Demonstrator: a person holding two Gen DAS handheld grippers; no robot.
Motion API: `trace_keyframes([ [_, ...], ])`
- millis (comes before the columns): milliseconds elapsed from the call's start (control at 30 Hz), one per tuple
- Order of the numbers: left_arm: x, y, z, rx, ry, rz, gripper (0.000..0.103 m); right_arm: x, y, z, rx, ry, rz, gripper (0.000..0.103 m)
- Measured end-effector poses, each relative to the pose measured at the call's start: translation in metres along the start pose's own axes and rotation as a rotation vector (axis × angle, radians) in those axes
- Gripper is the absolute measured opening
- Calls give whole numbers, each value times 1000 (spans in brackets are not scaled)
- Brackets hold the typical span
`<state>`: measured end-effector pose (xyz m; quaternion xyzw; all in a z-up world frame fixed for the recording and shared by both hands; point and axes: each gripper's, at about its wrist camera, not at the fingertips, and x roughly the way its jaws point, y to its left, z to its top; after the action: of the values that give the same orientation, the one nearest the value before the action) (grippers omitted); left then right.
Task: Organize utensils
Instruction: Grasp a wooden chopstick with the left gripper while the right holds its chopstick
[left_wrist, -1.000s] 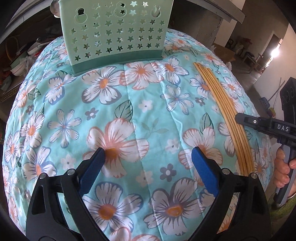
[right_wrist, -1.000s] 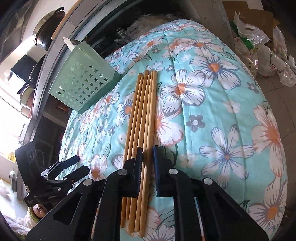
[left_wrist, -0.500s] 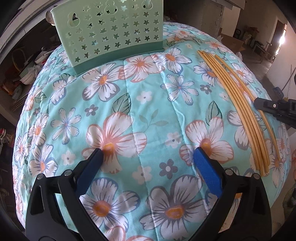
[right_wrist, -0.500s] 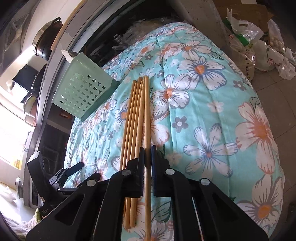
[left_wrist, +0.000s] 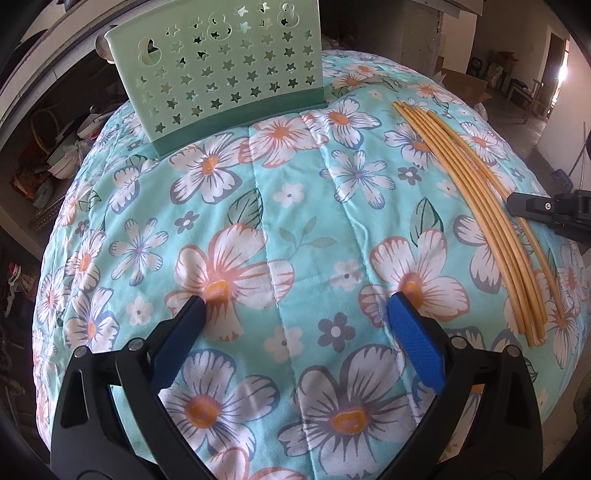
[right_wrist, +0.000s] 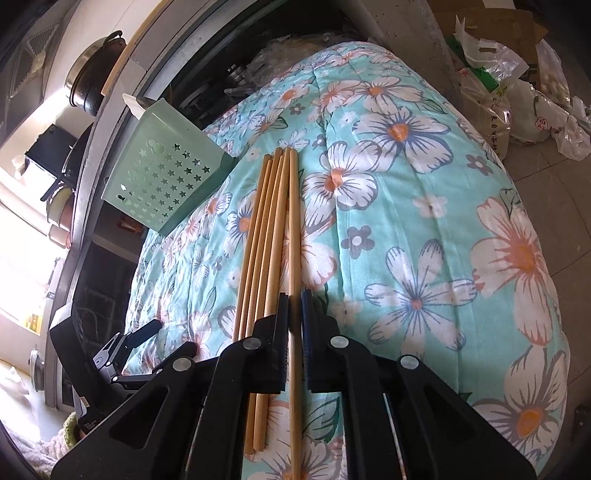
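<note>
Several wooden chopsticks (right_wrist: 267, 229) lie side by side on a floral quilt (right_wrist: 406, 221). My right gripper (right_wrist: 294, 295) is shut on the rightmost chopstick (right_wrist: 293, 221), which angles slightly away from the others. A pale green utensil basket (right_wrist: 166, 184) with star cut-outs stands at the quilt's far left; in the left wrist view the basket (left_wrist: 225, 66) stands straight ahead. My left gripper (left_wrist: 295, 302) hovers open over the quilt (left_wrist: 295, 206) with nothing between its blue pads. In that view the chopsticks (left_wrist: 476, 206) lie to its right, with my right gripper (left_wrist: 513, 202) reaching in over them.
Pots (right_wrist: 92, 81) and kitchenware sit on a counter and shelves behind the basket. Plastic bags and a cardboard box (right_wrist: 517, 55) lie on the floor to the right of the quilt. The quilt falls away at its rounded edges.
My right gripper closed on the rightmost chopstick and drew it slightly apart from the bundle. The left gripper's view shifted, bringing more of the chopsticks into sight on its right.
</note>
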<state>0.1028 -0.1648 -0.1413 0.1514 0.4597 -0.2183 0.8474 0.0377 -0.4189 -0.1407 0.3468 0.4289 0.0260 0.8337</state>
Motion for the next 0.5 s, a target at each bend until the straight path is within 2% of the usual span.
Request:
trace_keyframes([
  [233, -4, 7, 12, -2, 35, -71, 95, 0, -2, 0, 6, 0, 11, 7],
  [300, -12, 8, 20, -15, -1, -128, 95, 0, -3, 0, 7, 0, 13, 7],
  [400, -24, 3, 37, -25, -59, -255, 95, 0, -4, 0, 9, 1, 17, 7],
  [500, -25, -7, 56, -34, -74, -384, 95, 0, -5, 0, 12, 3, 20, 7],
])
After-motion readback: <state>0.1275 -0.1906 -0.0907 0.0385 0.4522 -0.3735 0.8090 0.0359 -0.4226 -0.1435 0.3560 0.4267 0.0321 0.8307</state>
